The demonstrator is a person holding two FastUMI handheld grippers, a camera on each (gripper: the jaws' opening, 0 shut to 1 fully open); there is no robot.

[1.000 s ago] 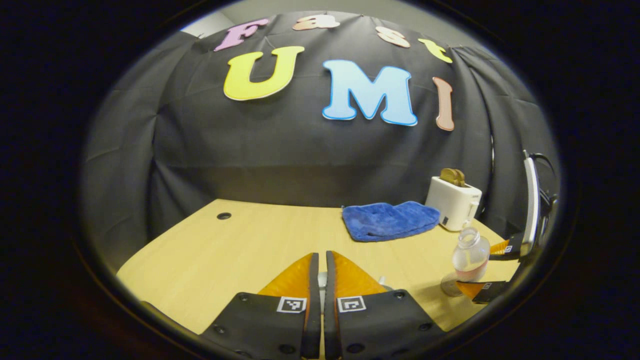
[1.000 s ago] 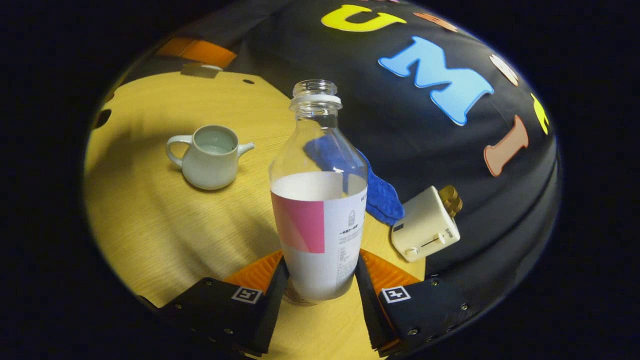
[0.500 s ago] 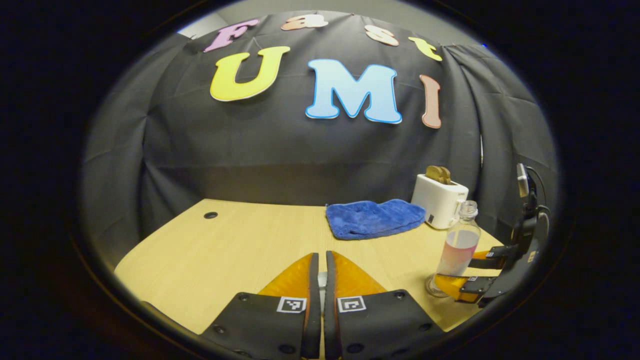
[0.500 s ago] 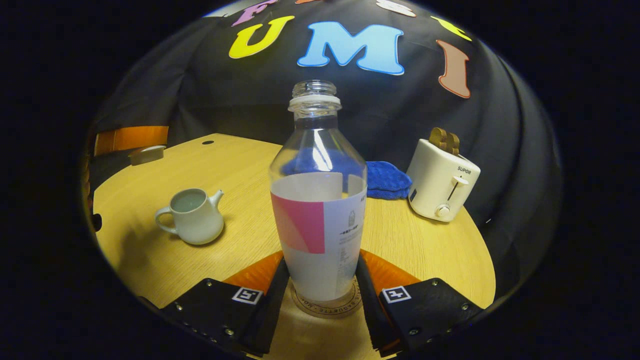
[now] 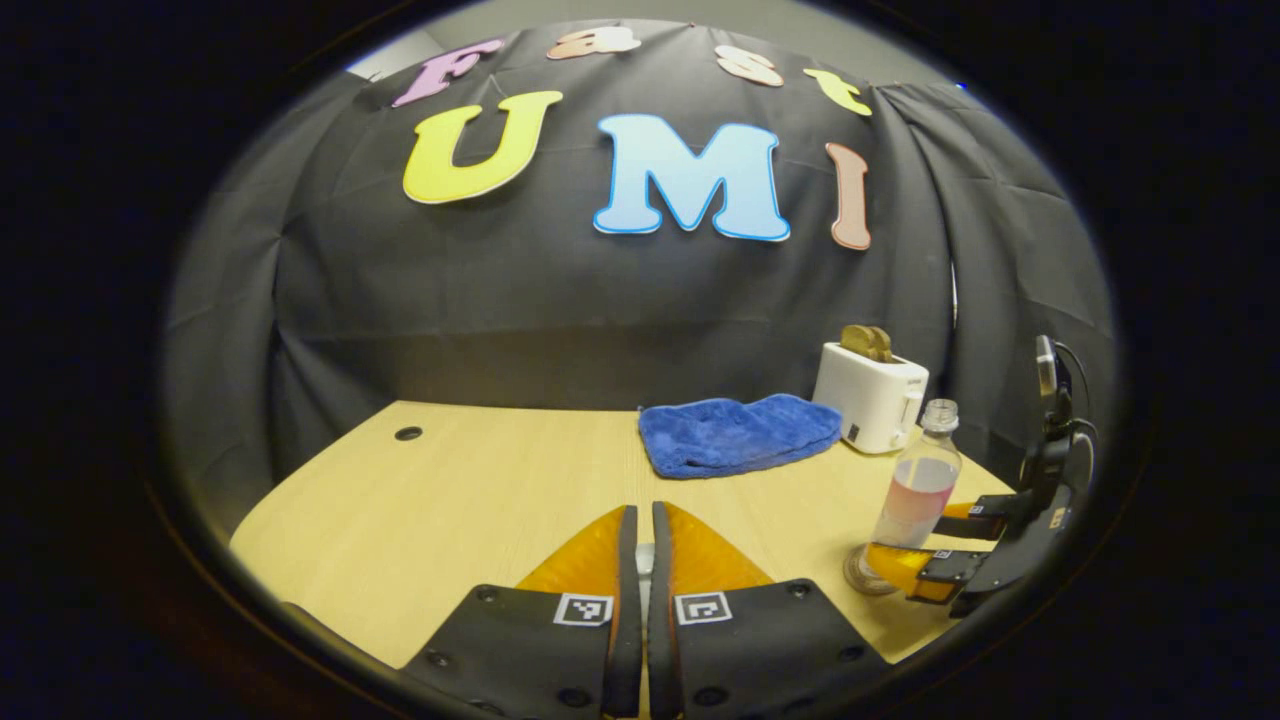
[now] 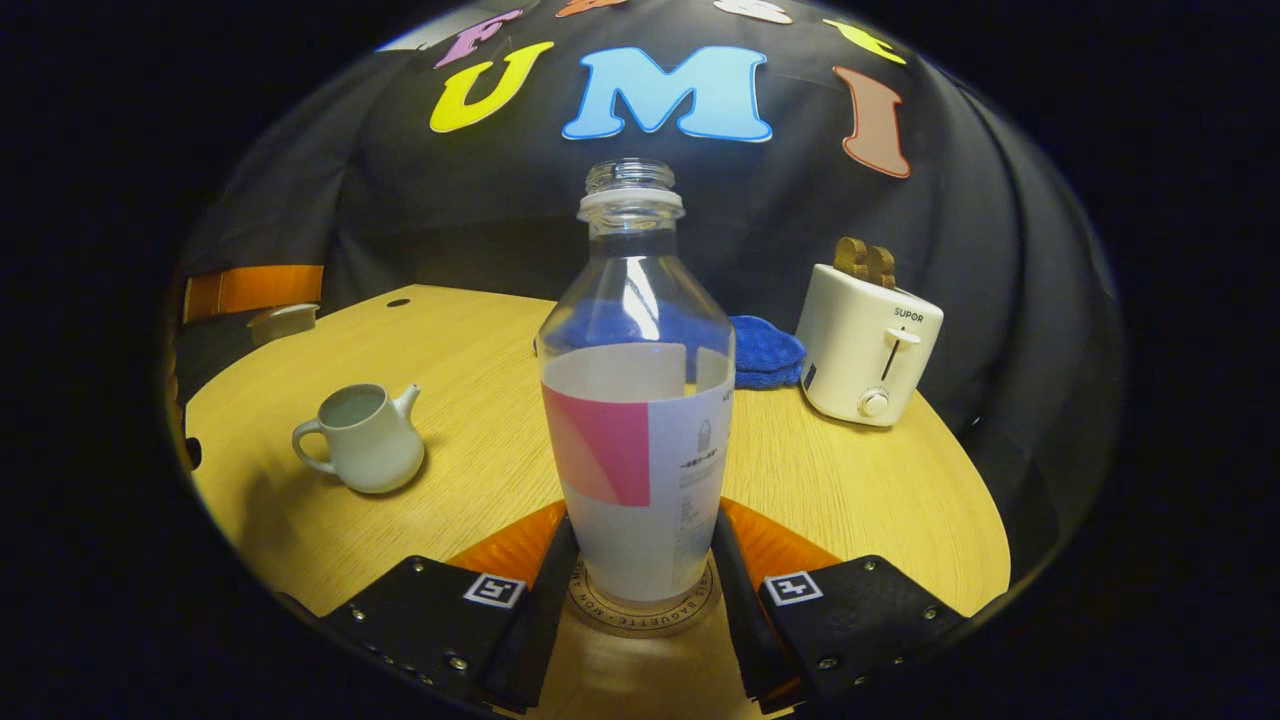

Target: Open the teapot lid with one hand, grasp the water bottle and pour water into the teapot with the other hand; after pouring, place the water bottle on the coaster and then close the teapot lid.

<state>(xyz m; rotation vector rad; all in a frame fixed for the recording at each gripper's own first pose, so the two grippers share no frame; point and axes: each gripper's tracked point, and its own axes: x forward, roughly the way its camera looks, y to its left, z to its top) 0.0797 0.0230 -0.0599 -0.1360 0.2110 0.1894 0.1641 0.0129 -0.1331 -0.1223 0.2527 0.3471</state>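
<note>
We find the water bottle (image 6: 637, 400) standing upright on the round coaster (image 6: 640, 613) near the front of the wooden table (image 6: 480, 400). Its mouth is uncapped, and it is roughly half full. The right gripper (image 6: 640, 570) has one finger at each side of the bottle's lower body, both pressed against the label, so it is clamped on the bottle. In the left gripper view the same bottle (image 5: 915, 490) stands at the far right of the table (image 5: 450, 480) on the coaster (image 5: 860, 580), with the right gripper (image 5: 925, 545) at its base.

The teapot (image 6: 362, 440) sits to the left of the bottle in the right gripper view, well apart from it — lid off, handle to the left, spout to the right, water visible inside. Its lid (image 6: 283, 322) shows farther back at the left edge of that view, held up above the table.

The left gripper (image 5: 640, 560) has its fingers drawn almost together, with a pale object pinched in the narrow gap between them — the lid, we judge. The object (image 5: 645, 560) is mostly hidden there.

Behind the bottle lies a folded blue cloth (image 6: 765, 350), and to the right of it stands a white toaster (image 6: 865, 345) with two slices of toast in its slots. In the left gripper view the cloth (image 5: 738, 435) and the toaster (image 5: 868, 395) are just beside each other at the back right of the table. A small dark hole (image 5: 408, 433) marks the table's back left.
</note>
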